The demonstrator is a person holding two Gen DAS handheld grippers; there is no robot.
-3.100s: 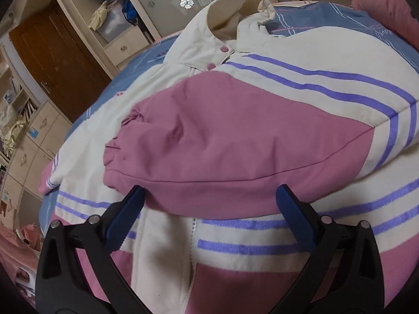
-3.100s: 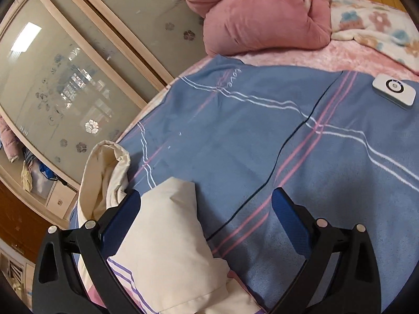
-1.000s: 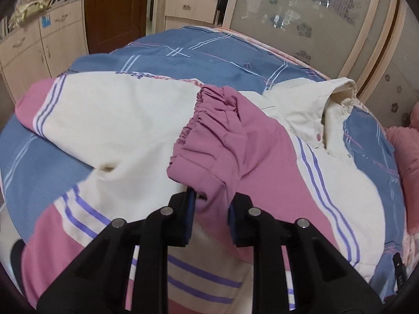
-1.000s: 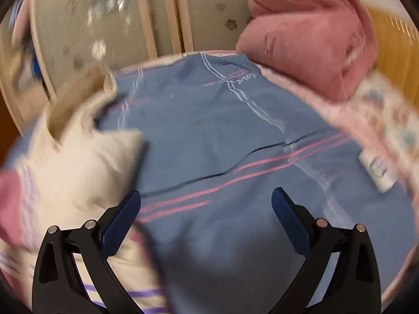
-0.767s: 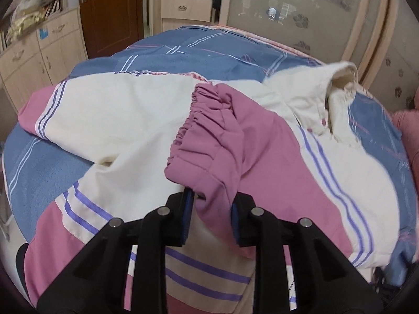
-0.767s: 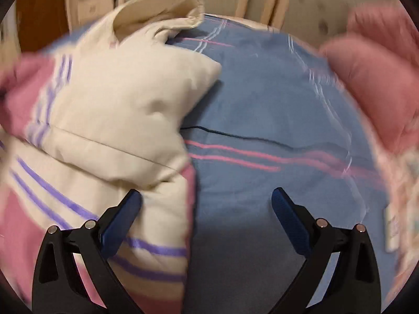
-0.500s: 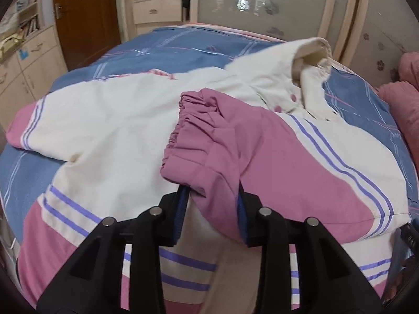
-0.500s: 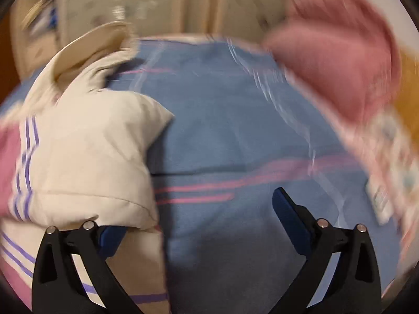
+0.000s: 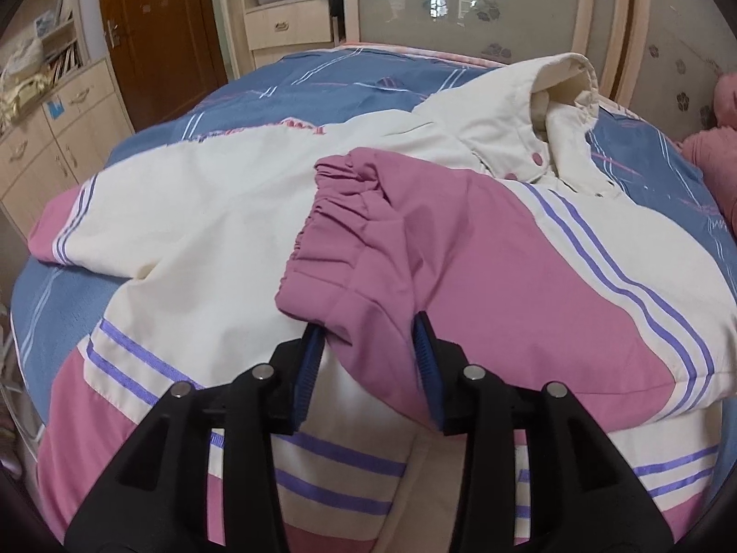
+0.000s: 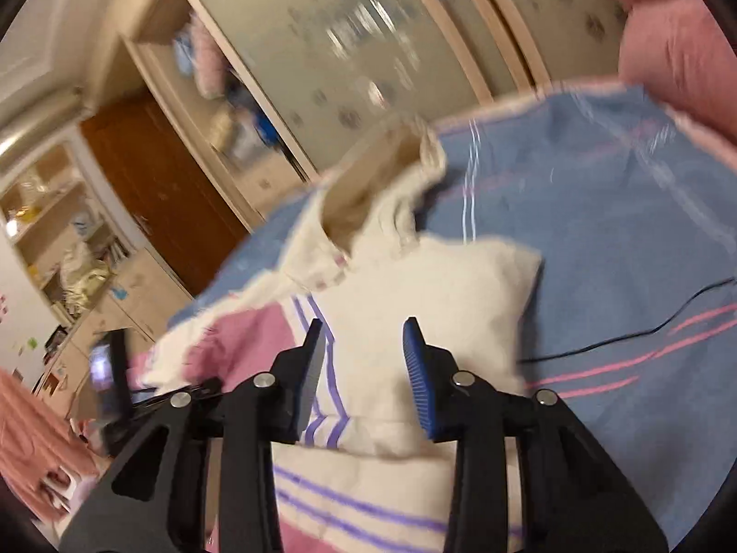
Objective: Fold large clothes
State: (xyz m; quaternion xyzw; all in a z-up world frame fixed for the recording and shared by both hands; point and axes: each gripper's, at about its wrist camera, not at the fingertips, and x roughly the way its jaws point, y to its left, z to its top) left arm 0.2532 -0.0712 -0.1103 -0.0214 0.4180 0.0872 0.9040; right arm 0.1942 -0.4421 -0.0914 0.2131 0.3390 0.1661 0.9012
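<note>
Jacket (image 9: 221, 212), cream and pink with purple stripes, lies spread on the blue bedspread (image 9: 322, 87), ahead of and below both tools. Left gripper (image 9: 368, 345): jaws narrowed onto the pink sleeve (image 9: 414, 249) near its gathered cuff, fabric pinched between the blue pads; the sleeve lies folded across the jacket body just ahead. Right gripper (image 10: 361, 350): jaws partly closed around the cream shoulder fold (image 10: 437, 295); view blurred, firm grip cannot be told. Collar (image 10: 373, 175) farther ahead.
</note>
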